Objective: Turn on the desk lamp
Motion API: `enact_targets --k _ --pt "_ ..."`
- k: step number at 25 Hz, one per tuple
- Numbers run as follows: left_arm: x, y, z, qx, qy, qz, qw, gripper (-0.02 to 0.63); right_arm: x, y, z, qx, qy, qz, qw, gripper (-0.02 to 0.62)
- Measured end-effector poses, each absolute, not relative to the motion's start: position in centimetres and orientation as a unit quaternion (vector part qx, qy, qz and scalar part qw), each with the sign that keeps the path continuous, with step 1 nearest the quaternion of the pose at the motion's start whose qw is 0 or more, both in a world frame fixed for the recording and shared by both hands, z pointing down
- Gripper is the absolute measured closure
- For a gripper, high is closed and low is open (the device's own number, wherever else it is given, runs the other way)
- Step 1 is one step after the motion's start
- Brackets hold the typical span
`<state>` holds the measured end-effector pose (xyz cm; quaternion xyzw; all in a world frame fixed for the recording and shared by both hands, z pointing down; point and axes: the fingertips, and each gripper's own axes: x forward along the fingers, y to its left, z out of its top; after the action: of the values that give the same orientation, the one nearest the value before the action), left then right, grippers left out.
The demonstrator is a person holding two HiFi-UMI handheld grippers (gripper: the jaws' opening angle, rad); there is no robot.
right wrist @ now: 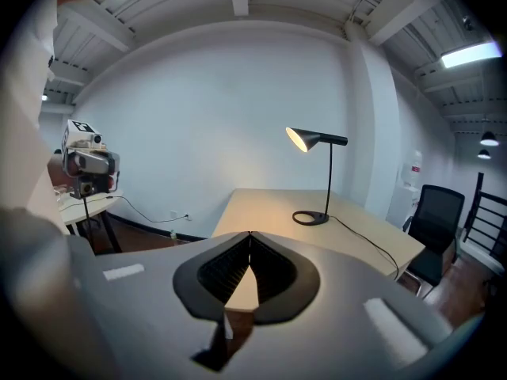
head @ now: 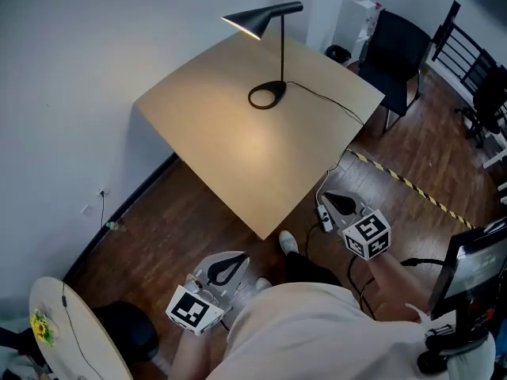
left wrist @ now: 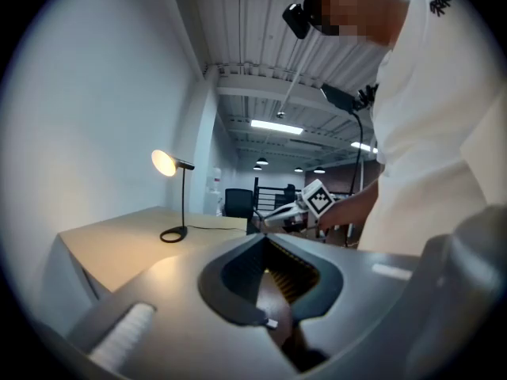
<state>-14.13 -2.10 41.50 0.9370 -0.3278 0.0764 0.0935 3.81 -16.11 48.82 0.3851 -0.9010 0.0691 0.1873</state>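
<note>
The desk lamp [head: 283, 54] stood toward the far side of the pale wooden worktop [head: 230, 157]. Its ring base rested flat on the surface and its black cone shade leaned out over the wood. The shade glowed, and a warm patch of light lay on the worktop below it. A thin black cable [head: 333, 101] ran from the base across the worktop to its right edge.

The person stood back from the near corner, with both claws held low near the body and well apart from the lamp. The left claw [head: 226, 269] was pressed together at its tips with nothing between them, and so was the right claw [head: 341, 204]. A black office chair [head: 394, 50] stood beyond the worktop's right side on the dark wooden floor [head: 182, 212].
</note>
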Motion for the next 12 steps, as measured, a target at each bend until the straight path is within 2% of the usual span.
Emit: enact_targets --k 12 --pt "-6.5 6.5 40.2 0.956 -0.278 0.070 0.058 0.589 9.2 -1.7 44.6 0.390 -0.908 0.073 0.135 0.586"
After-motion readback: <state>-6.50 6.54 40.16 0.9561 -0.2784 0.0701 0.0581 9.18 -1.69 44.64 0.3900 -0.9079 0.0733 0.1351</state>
